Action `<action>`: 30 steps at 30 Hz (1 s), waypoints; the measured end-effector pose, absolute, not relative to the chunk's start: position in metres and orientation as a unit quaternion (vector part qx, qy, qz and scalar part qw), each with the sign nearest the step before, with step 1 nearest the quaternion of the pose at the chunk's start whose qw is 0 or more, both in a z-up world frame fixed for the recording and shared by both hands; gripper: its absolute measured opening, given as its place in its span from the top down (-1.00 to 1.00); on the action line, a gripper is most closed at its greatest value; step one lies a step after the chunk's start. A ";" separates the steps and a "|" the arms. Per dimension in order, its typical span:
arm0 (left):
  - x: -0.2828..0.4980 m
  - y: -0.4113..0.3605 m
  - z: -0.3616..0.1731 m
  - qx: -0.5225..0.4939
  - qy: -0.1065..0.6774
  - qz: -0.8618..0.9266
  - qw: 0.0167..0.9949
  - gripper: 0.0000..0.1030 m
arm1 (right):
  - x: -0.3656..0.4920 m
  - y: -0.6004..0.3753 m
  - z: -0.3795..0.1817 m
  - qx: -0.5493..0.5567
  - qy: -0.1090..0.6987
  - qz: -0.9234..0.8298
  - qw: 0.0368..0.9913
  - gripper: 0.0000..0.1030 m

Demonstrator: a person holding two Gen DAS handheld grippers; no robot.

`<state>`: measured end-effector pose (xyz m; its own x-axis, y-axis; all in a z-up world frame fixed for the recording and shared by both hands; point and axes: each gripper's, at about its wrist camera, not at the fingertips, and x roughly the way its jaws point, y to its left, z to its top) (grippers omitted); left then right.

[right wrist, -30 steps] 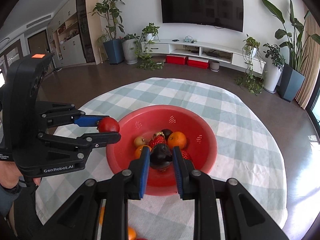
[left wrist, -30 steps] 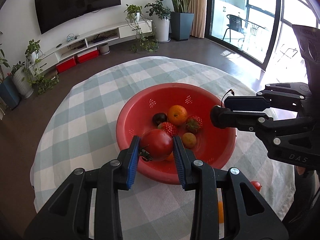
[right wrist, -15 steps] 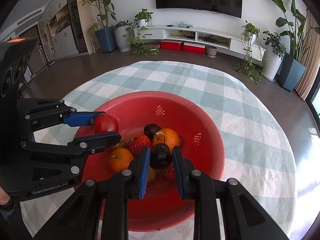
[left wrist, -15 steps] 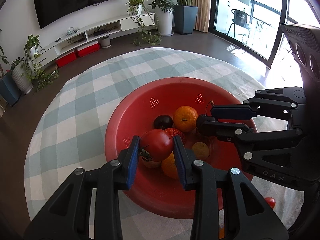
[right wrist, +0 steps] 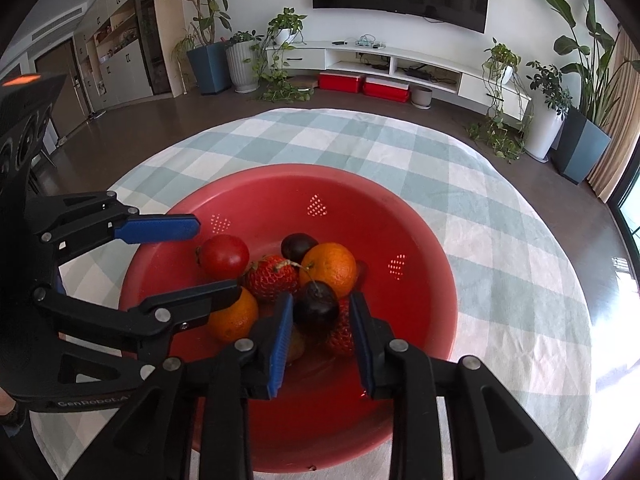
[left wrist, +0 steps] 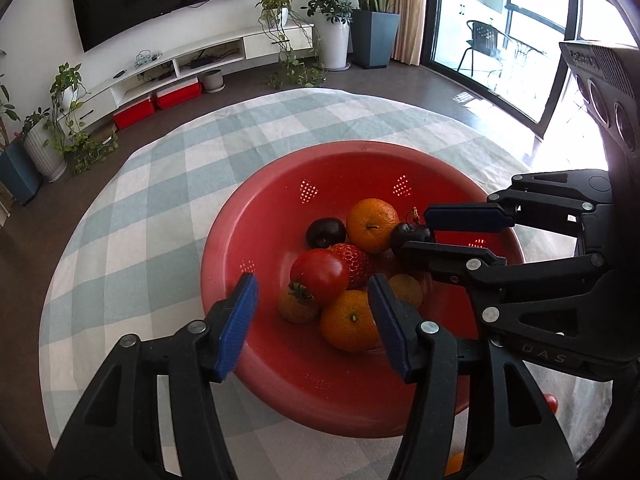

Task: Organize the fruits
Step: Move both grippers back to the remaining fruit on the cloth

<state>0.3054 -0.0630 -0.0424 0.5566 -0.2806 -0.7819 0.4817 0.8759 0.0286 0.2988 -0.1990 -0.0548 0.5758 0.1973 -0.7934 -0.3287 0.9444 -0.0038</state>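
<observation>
While a second ago both tongs were clamped on fruit above the red plastic colander bowl (left wrist: 280, 376), the grip is now being given up on both sides. On the left, the left tongs (left wrist: 310, 320) are opening wide; their blue pads stand well clear of the round red tomato (left wrist: 320, 271), which lies free in the bowl, resting on a small yellowish fruit (left wrist: 294, 306) and against the red strawberry (left wrist: 354, 260). So the tomato is delivered, and that hand is free for another piece.

Further right, the right tongs (right wrist: 320, 326) are also opening, though less far. The dark glossy cherry with its thin stem (right wrist: 316, 306) sits between their pads; it looks to be clear of them on both sides, yet from this angle I cannot be sure the near pad has fully let go. It sits just above the pile, beside the large orange tangerine (right wrist: 330, 266).

A few fruits show past the bowl on the green-and-white checked table (left wrist: 160, 184), so the sorting seems unfinished.
</observation>
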 end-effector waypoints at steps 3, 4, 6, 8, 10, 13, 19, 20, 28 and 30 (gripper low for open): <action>0.302 -0.062 -0.038 0.118 0.413 -0.217 0.877 -0.25 | 0.294 -0.200 -0.050 -0.082 0.431 0.145 0.887 0.36; 0.300 -0.062 -0.035 0.117 0.410 -0.216 0.878 -0.32 | 0.291 -0.201 -0.047 -0.083 0.429 0.144 0.888 0.35; 0.294 -0.060 -0.028 0.117 0.401 -0.216 0.883 -0.41 | 0.285 -0.203 -0.040 -0.084 0.421 0.141 0.892 0.23; 0.284 -0.058 -0.018 0.114 0.389 -0.217 0.888 -0.54 | 0.276 -0.207 -0.031 -0.080 0.412 0.140 0.897 0.08; 0.273 -0.053 -0.009 0.110 0.376 -0.218 0.894 -0.72 | 0.264 -0.212 -0.020 -0.070 0.401 0.141 0.902 -0.14; 0.252 -0.045 0.002 0.101 0.362 -0.226 0.899 -0.91 | 0.239 -0.222 -0.007 -0.053 0.381 0.140 0.913 -0.42; 0.203 -0.029 0.000 0.085 0.357 -0.246 0.897 -0.99 | 0.174 -0.240 -0.003 -0.011 0.361 0.140 0.922 -0.56; 0.195 -0.027 -0.003 0.080 0.359 -0.257 0.894 -0.99 | 0.163 -0.243 -0.005 -0.001 0.359 0.139 0.923 -0.56; 0.146 -0.030 -0.046 0.126 0.396 -0.317 0.853 -0.99 | 0.099 -0.258 -0.034 0.052 0.372 0.133 0.917 -0.53; 0.141 -0.035 -0.049 0.139 0.392 -0.338 0.844 -0.99 | 0.094 -0.258 -0.039 0.056 0.378 0.134 0.914 -0.48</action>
